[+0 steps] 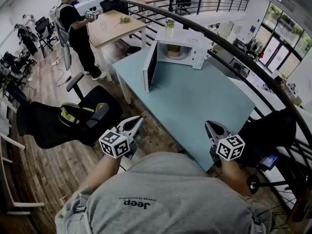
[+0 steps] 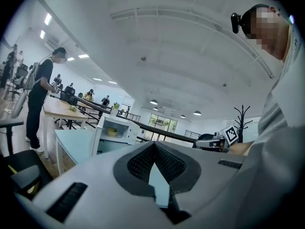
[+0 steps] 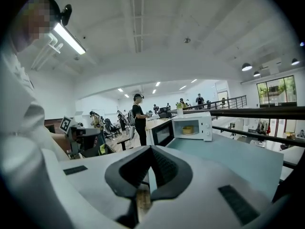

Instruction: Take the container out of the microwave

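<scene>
The left tool [image 1: 136, 123] and right tool [image 1: 210, 126] are closed and empty, well apart from the open white microwave [image 1: 187, 51] holding a round yellow container [image 1: 173, 52].

Place: open-plan office
Seating: black swivel chairs [image 1: 68, 121]
Work surfaces: a wooden desk [image 1: 114, 26], a pale blue tabletop [image 1: 195, 101]
Edge: dark railing [image 1: 229, 43], more desks beyond
Light: tall windows [image 1: 282, 50], ceiling lamps [image 3: 246, 67]

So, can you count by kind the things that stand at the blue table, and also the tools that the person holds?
Microwave: 1
Container inside it: 1
Jar on top of it: 1
Tools: 2, the left tool and the right tool
Total: 5
</scene>
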### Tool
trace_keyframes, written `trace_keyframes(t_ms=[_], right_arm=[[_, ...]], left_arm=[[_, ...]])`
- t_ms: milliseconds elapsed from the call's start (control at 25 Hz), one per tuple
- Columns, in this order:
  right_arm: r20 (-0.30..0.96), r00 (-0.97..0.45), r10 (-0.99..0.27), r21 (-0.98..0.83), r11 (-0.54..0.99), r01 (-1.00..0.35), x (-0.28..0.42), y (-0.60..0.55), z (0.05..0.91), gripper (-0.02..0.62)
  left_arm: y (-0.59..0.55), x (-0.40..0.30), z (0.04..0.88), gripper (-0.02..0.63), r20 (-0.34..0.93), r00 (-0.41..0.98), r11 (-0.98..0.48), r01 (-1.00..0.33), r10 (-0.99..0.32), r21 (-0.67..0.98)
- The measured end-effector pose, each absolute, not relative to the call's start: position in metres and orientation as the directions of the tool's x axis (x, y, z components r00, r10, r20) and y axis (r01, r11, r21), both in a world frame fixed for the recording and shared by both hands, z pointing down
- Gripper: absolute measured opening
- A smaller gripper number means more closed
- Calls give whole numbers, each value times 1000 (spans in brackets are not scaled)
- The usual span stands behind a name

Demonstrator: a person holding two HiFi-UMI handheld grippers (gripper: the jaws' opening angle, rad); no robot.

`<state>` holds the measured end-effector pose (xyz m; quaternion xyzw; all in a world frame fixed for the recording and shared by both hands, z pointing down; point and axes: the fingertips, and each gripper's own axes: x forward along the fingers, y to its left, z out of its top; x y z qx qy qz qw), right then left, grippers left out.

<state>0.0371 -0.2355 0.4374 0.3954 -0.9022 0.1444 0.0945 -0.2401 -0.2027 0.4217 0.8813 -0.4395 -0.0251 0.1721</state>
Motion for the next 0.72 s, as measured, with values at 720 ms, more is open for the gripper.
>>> trace_keyframes(t_ms=[720], right_arm=[[349,-582,-734,-151,570,-808,-65,-310,437,18]], left_arm=[[-284,-352,419,8,90,690,-629,-699,-718,339]])
